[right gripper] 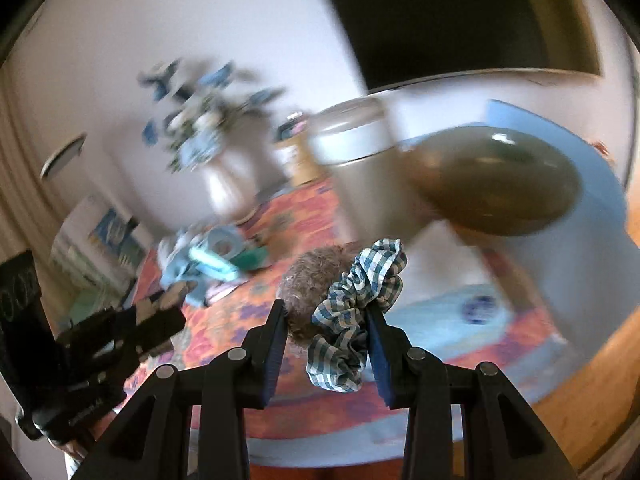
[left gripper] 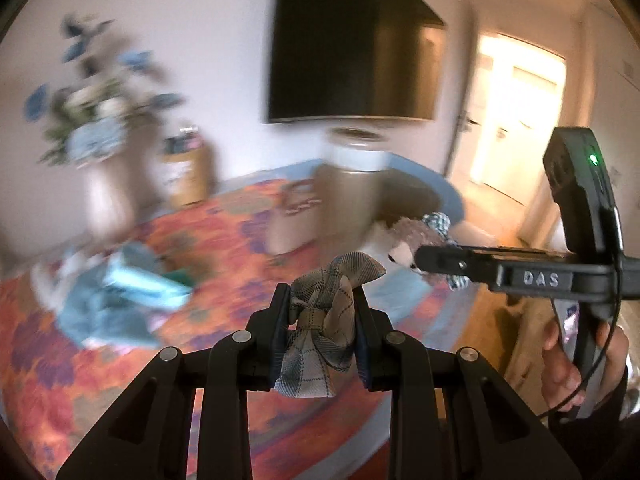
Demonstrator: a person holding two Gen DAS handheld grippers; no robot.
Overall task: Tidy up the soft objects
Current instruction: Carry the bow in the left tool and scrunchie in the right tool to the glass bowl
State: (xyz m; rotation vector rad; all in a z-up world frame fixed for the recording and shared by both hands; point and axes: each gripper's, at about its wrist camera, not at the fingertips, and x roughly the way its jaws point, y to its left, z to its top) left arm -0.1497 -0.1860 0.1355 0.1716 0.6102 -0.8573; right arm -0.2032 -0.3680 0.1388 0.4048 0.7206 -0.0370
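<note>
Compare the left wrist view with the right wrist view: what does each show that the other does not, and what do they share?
Only the left wrist view shows the grey checked cloth clamped in the left gripper, and a lit doorway. Only the right wrist view shows the right gripper head-on, shut on a checked scrunchie and a furry toy, plus a dark bowl. Both show the patterned tablecloth, flower vase and tall jar.

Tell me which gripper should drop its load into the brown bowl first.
Right, probably. The right gripper, jaws shut on the checked scrunchie and fuzzy toy, has the brown bowl looming close ahead. The left gripper, holding the plaid bow, sits farther back.
</note>
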